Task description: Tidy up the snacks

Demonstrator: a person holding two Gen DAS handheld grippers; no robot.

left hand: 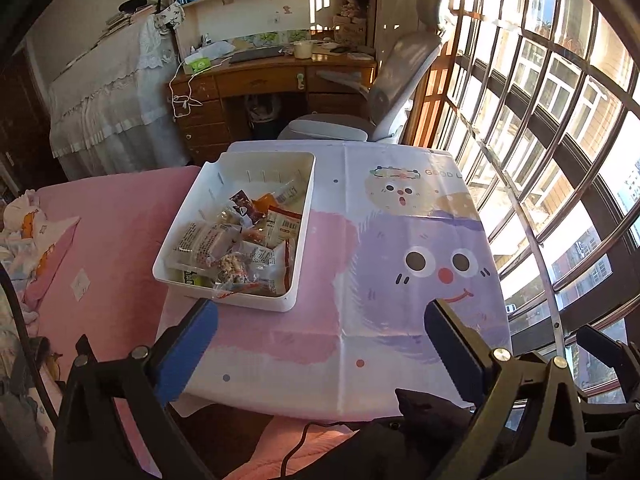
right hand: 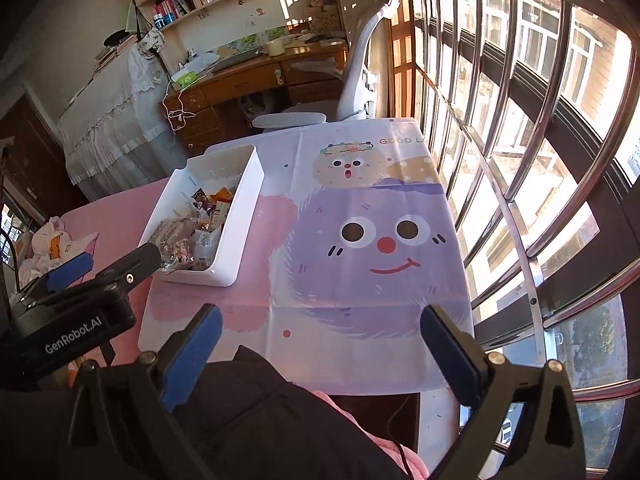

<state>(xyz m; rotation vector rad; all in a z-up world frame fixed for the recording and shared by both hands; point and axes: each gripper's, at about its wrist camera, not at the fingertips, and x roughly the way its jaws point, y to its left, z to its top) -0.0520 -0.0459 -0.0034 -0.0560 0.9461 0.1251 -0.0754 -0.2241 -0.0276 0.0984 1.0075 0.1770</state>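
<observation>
A white plastic bin (left hand: 304,200) sits on the table's left side, filled with several wrapped snack packets (left hand: 236,240). It also shows in the right wrist view (right hand: 248,200), with the snack packets (right hand: 192,232) inside. My left gripper (left hand: 320,344) is open and empty, held near the table's front edge, just in front of the bin. My right gripper (right hand: 320,344) is open and empty, over the front edge of the table, right of the bin. The left gripper (right hand: 108,260) shows at the left of the right wrist view.
The table wears a cartoon-print cloth (left hand: 400,240). A pink bed (left hand: 112,232) lies to the left. A grey office chair (left hand: 384,92) and a wooden desk (left hand: 272,76) stand behind. A barred window (left hand: 560,120) runs along the right.
</observation>
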